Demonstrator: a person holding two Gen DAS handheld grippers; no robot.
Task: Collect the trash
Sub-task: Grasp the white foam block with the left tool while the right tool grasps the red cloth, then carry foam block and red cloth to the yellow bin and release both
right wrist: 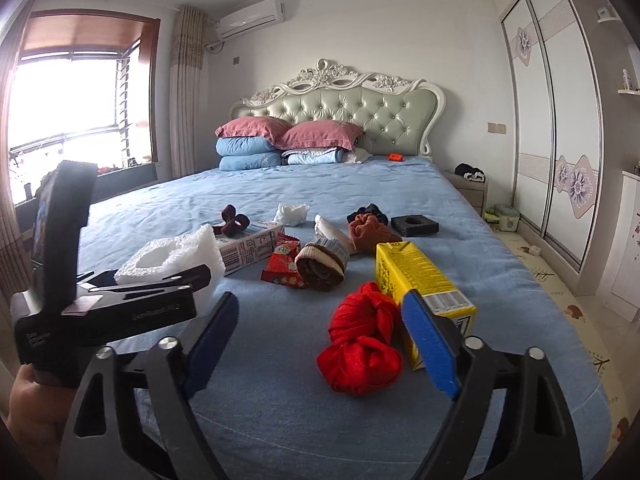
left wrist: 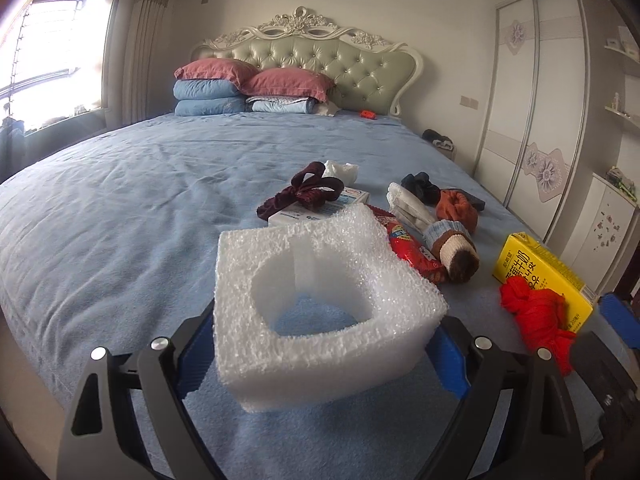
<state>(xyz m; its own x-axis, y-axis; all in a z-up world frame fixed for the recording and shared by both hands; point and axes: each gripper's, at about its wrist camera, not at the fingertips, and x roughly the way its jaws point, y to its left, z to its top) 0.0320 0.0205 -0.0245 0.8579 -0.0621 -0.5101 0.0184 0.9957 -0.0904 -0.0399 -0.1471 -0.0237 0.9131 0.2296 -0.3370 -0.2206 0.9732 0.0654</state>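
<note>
None collected yet: my left fingers (left wrist: 320,340) bracket the foam block (left wrist: 320,304) (contact unclear); my right fingers (right wrist: 320,344) are released around the red cloth (right wrist: 362,344).

A blue-sheeted bed (right wrist: 280,184) fills the room, its tufted green headboard (right wrist: 360,112) behind two pink pillows (right wrist: 320,134) stacked on folded blue quilts (right wrist: 244,152). A white air conditioner (right wrist: 250,18) hangs beside the bright window (right wrist: 64,100); a floral sliding wardrobe (right wrist: 556,120) stands right.
</note>
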